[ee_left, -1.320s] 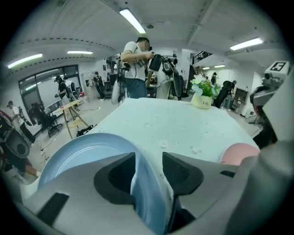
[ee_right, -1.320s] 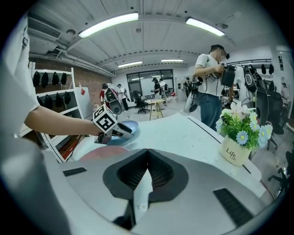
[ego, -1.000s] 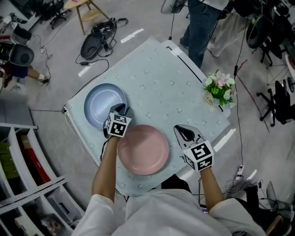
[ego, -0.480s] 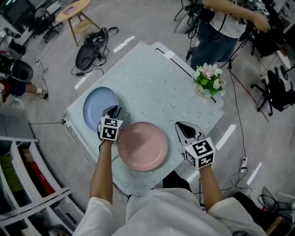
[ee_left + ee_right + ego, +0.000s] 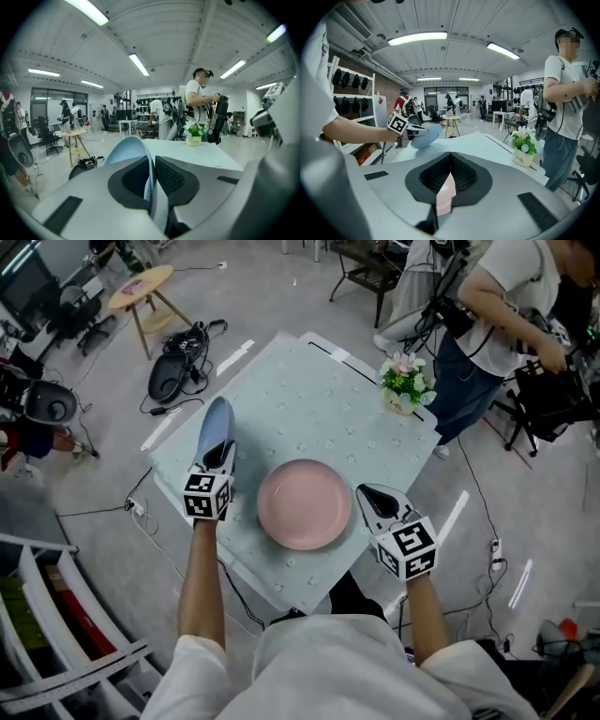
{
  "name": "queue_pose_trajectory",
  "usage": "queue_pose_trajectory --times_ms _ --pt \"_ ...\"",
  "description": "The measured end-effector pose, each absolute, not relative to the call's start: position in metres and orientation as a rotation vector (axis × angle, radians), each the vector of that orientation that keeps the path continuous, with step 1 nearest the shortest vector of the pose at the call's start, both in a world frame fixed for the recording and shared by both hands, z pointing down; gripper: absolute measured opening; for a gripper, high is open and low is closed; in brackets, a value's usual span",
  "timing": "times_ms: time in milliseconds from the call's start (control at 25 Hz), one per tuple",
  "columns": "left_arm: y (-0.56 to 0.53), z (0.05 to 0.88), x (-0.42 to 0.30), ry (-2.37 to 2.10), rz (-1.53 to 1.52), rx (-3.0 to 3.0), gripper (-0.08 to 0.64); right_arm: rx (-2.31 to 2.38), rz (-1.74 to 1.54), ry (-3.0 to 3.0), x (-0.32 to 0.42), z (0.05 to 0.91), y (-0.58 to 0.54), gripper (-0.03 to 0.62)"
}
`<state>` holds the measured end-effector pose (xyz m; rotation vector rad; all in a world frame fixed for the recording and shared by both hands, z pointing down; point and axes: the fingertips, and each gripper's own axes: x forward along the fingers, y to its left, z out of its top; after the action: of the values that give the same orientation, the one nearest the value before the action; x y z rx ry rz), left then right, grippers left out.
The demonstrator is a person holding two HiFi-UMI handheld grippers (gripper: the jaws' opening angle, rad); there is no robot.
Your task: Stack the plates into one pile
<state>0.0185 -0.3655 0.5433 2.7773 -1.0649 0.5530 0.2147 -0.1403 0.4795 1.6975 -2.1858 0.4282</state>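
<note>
My left gripper [image 5: 225, 454] has the rim of the blue plate [image 5: 216, 432] between its closing jaws and holds it off the table, tilted up on edge. In the left gripper view the blue plate [image 5: 129, 147] stands upright between the pads of the left gripper [image 5: 152, 173]. The pink plate [image 5: 303, 502] lies flat on the pale blue table [image 5: 309, 390], to the right of the blue one. My right gripper [image 5: 367, 495] is shut and empty just off the pink plate's right edge. The right gripper view shows the pink plate [image 5: 446, 190] below the jaws, with the blue plate [image 5: 423, 136] at the left.
A small flower pot [image 5: 405, 382] stands at the table's far right corner. A person [image 5: 487, 315] stands behind that corner. On the floor at the far left are a wooden stool [image 5: 141, 287] and a dark bag [image 5: 173, 371]. White shelves [image 5: 56, 615] run along my left.
The left gripper has closed on the blue plate's rim, lifted it off the table and tipped it on edge. The right gripper has stayed shut beside the pink plate.
</note>
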Motion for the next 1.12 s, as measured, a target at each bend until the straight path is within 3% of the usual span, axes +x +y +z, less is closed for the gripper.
queue_pose_trajectory --times_ms 280,440,760,1120 --pt "-0.281 0.478 0.017 -0.856 0.418 2.975 0.046 1.794 0.369 -2.149 0.170 0.458 -0.076 0.012" --pt "-0.217 0.467 0.046 -0.618 0.517 3.155 0.051 1.836 0.366 -2.135 0.155 0.456 -0.047 0.012" --pt "-0.128 0.501 0.087 -0.243 0.664 3.246 0.055 1.944 0.396 -2.043 0.162 0.463 -0.003 0.012" --pt "-0.049 0.584 0.115 0.233 1.156 3.342 0.066 2.022 0.427 -1.935 0.176 0.477 0.047 0.012"
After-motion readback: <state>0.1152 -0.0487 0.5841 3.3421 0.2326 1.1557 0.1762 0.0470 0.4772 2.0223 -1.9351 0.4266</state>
